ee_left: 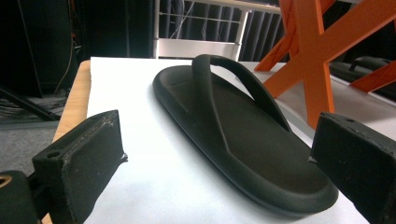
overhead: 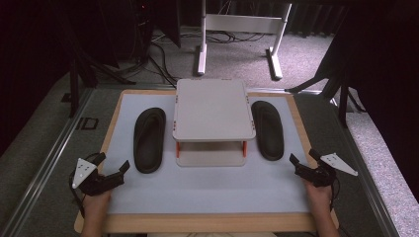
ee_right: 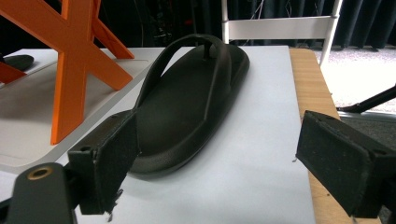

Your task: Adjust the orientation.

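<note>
Two black flip-flops lie flat on the white mat, one on each side of a small two-tier rack. The left flip-flop lies just ahead of my left gripper, which is open and holds nothing. The right flip-flop lies ahead and to the left of my right gripper, also open and holding nothing. Both grippers rest near the mat's front corners, each held by a hand.
The rack has a grey top shelf, a lower shelf and orange X-shaped legs. The mat sits on a wooden board. A white table frame stands on the floor beyond.
</note>
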